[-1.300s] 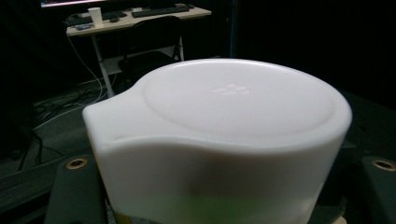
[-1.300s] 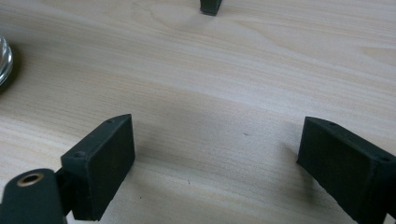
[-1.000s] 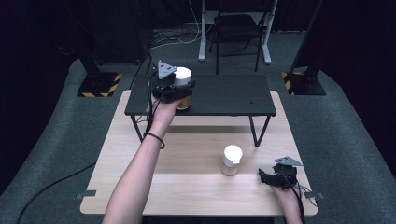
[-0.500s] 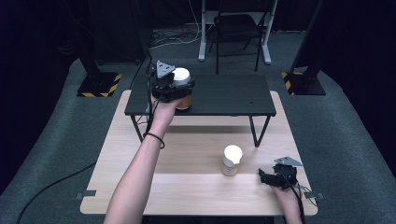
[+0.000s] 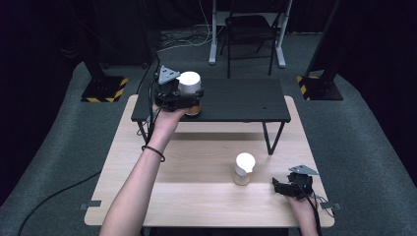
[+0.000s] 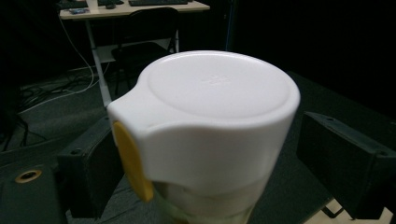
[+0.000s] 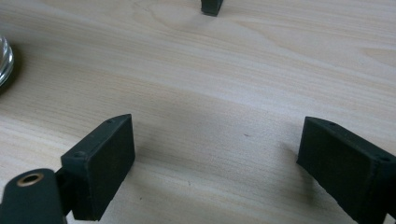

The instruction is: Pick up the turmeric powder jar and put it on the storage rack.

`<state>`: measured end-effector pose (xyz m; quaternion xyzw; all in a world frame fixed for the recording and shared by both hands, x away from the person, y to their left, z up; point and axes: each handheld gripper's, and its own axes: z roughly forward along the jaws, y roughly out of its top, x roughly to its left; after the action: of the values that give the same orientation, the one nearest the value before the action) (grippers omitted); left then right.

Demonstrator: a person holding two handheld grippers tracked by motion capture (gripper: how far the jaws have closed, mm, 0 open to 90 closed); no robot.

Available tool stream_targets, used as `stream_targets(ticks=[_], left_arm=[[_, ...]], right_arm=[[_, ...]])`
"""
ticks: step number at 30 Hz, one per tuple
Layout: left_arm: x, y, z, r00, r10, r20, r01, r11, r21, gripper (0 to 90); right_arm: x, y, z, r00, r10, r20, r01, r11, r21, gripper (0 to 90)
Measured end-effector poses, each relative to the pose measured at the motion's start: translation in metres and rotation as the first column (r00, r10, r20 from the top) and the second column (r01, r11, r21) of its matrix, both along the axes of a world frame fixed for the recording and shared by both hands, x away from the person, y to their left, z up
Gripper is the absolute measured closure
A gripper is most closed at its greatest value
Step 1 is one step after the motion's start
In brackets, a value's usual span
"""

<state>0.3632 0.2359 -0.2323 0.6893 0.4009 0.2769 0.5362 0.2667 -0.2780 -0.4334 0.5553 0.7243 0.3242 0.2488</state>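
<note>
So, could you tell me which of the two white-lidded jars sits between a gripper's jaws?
The jar on the black raised shelf, between the left hand-held gripper's jaws. The other jar stands alone on the wooden table, apart from the open right hand-held gripper.

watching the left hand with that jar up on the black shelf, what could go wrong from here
1. The left gripper has its fingers beside the white-lidded jar, with a gap on one side; lifted now, the jar might slip or tip.
2. The jar stands near the front edge of the black shelf, so a nudge could drop it.
3. The right gripper rests open near the second jar; a careless sweep might knock it.
</note>
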Motion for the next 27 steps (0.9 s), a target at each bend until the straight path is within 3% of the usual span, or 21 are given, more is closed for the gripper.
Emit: stream_targets(ticks=[8,16,27], left_arm=[[-0.013,0.016,-0.005,0.9999,-0.014,-0.002,0.014,0.9999,0.001,9.9],[-0.027,0.038,-0.019,0.9997,-0.025,0.0,0.025,0.9991,-0.035,9.8],[-0.051,0.056,-0.03,0.9994,-0.029,0.022,0.029,0.9993,-0.025,9.5]], right_arm=[[0.0,0.0,0.0,1.0,-0.001,0.0,0.001,1.0,-0.001,9.8],[0.0,0.0,0.0,1.0,-0.001,0.0,0.001,1.0,0.0,9.8],[0.0,0.0,0.0,1.0,-0.002,0.0,0.002,1.0,-0.001,9.8]])
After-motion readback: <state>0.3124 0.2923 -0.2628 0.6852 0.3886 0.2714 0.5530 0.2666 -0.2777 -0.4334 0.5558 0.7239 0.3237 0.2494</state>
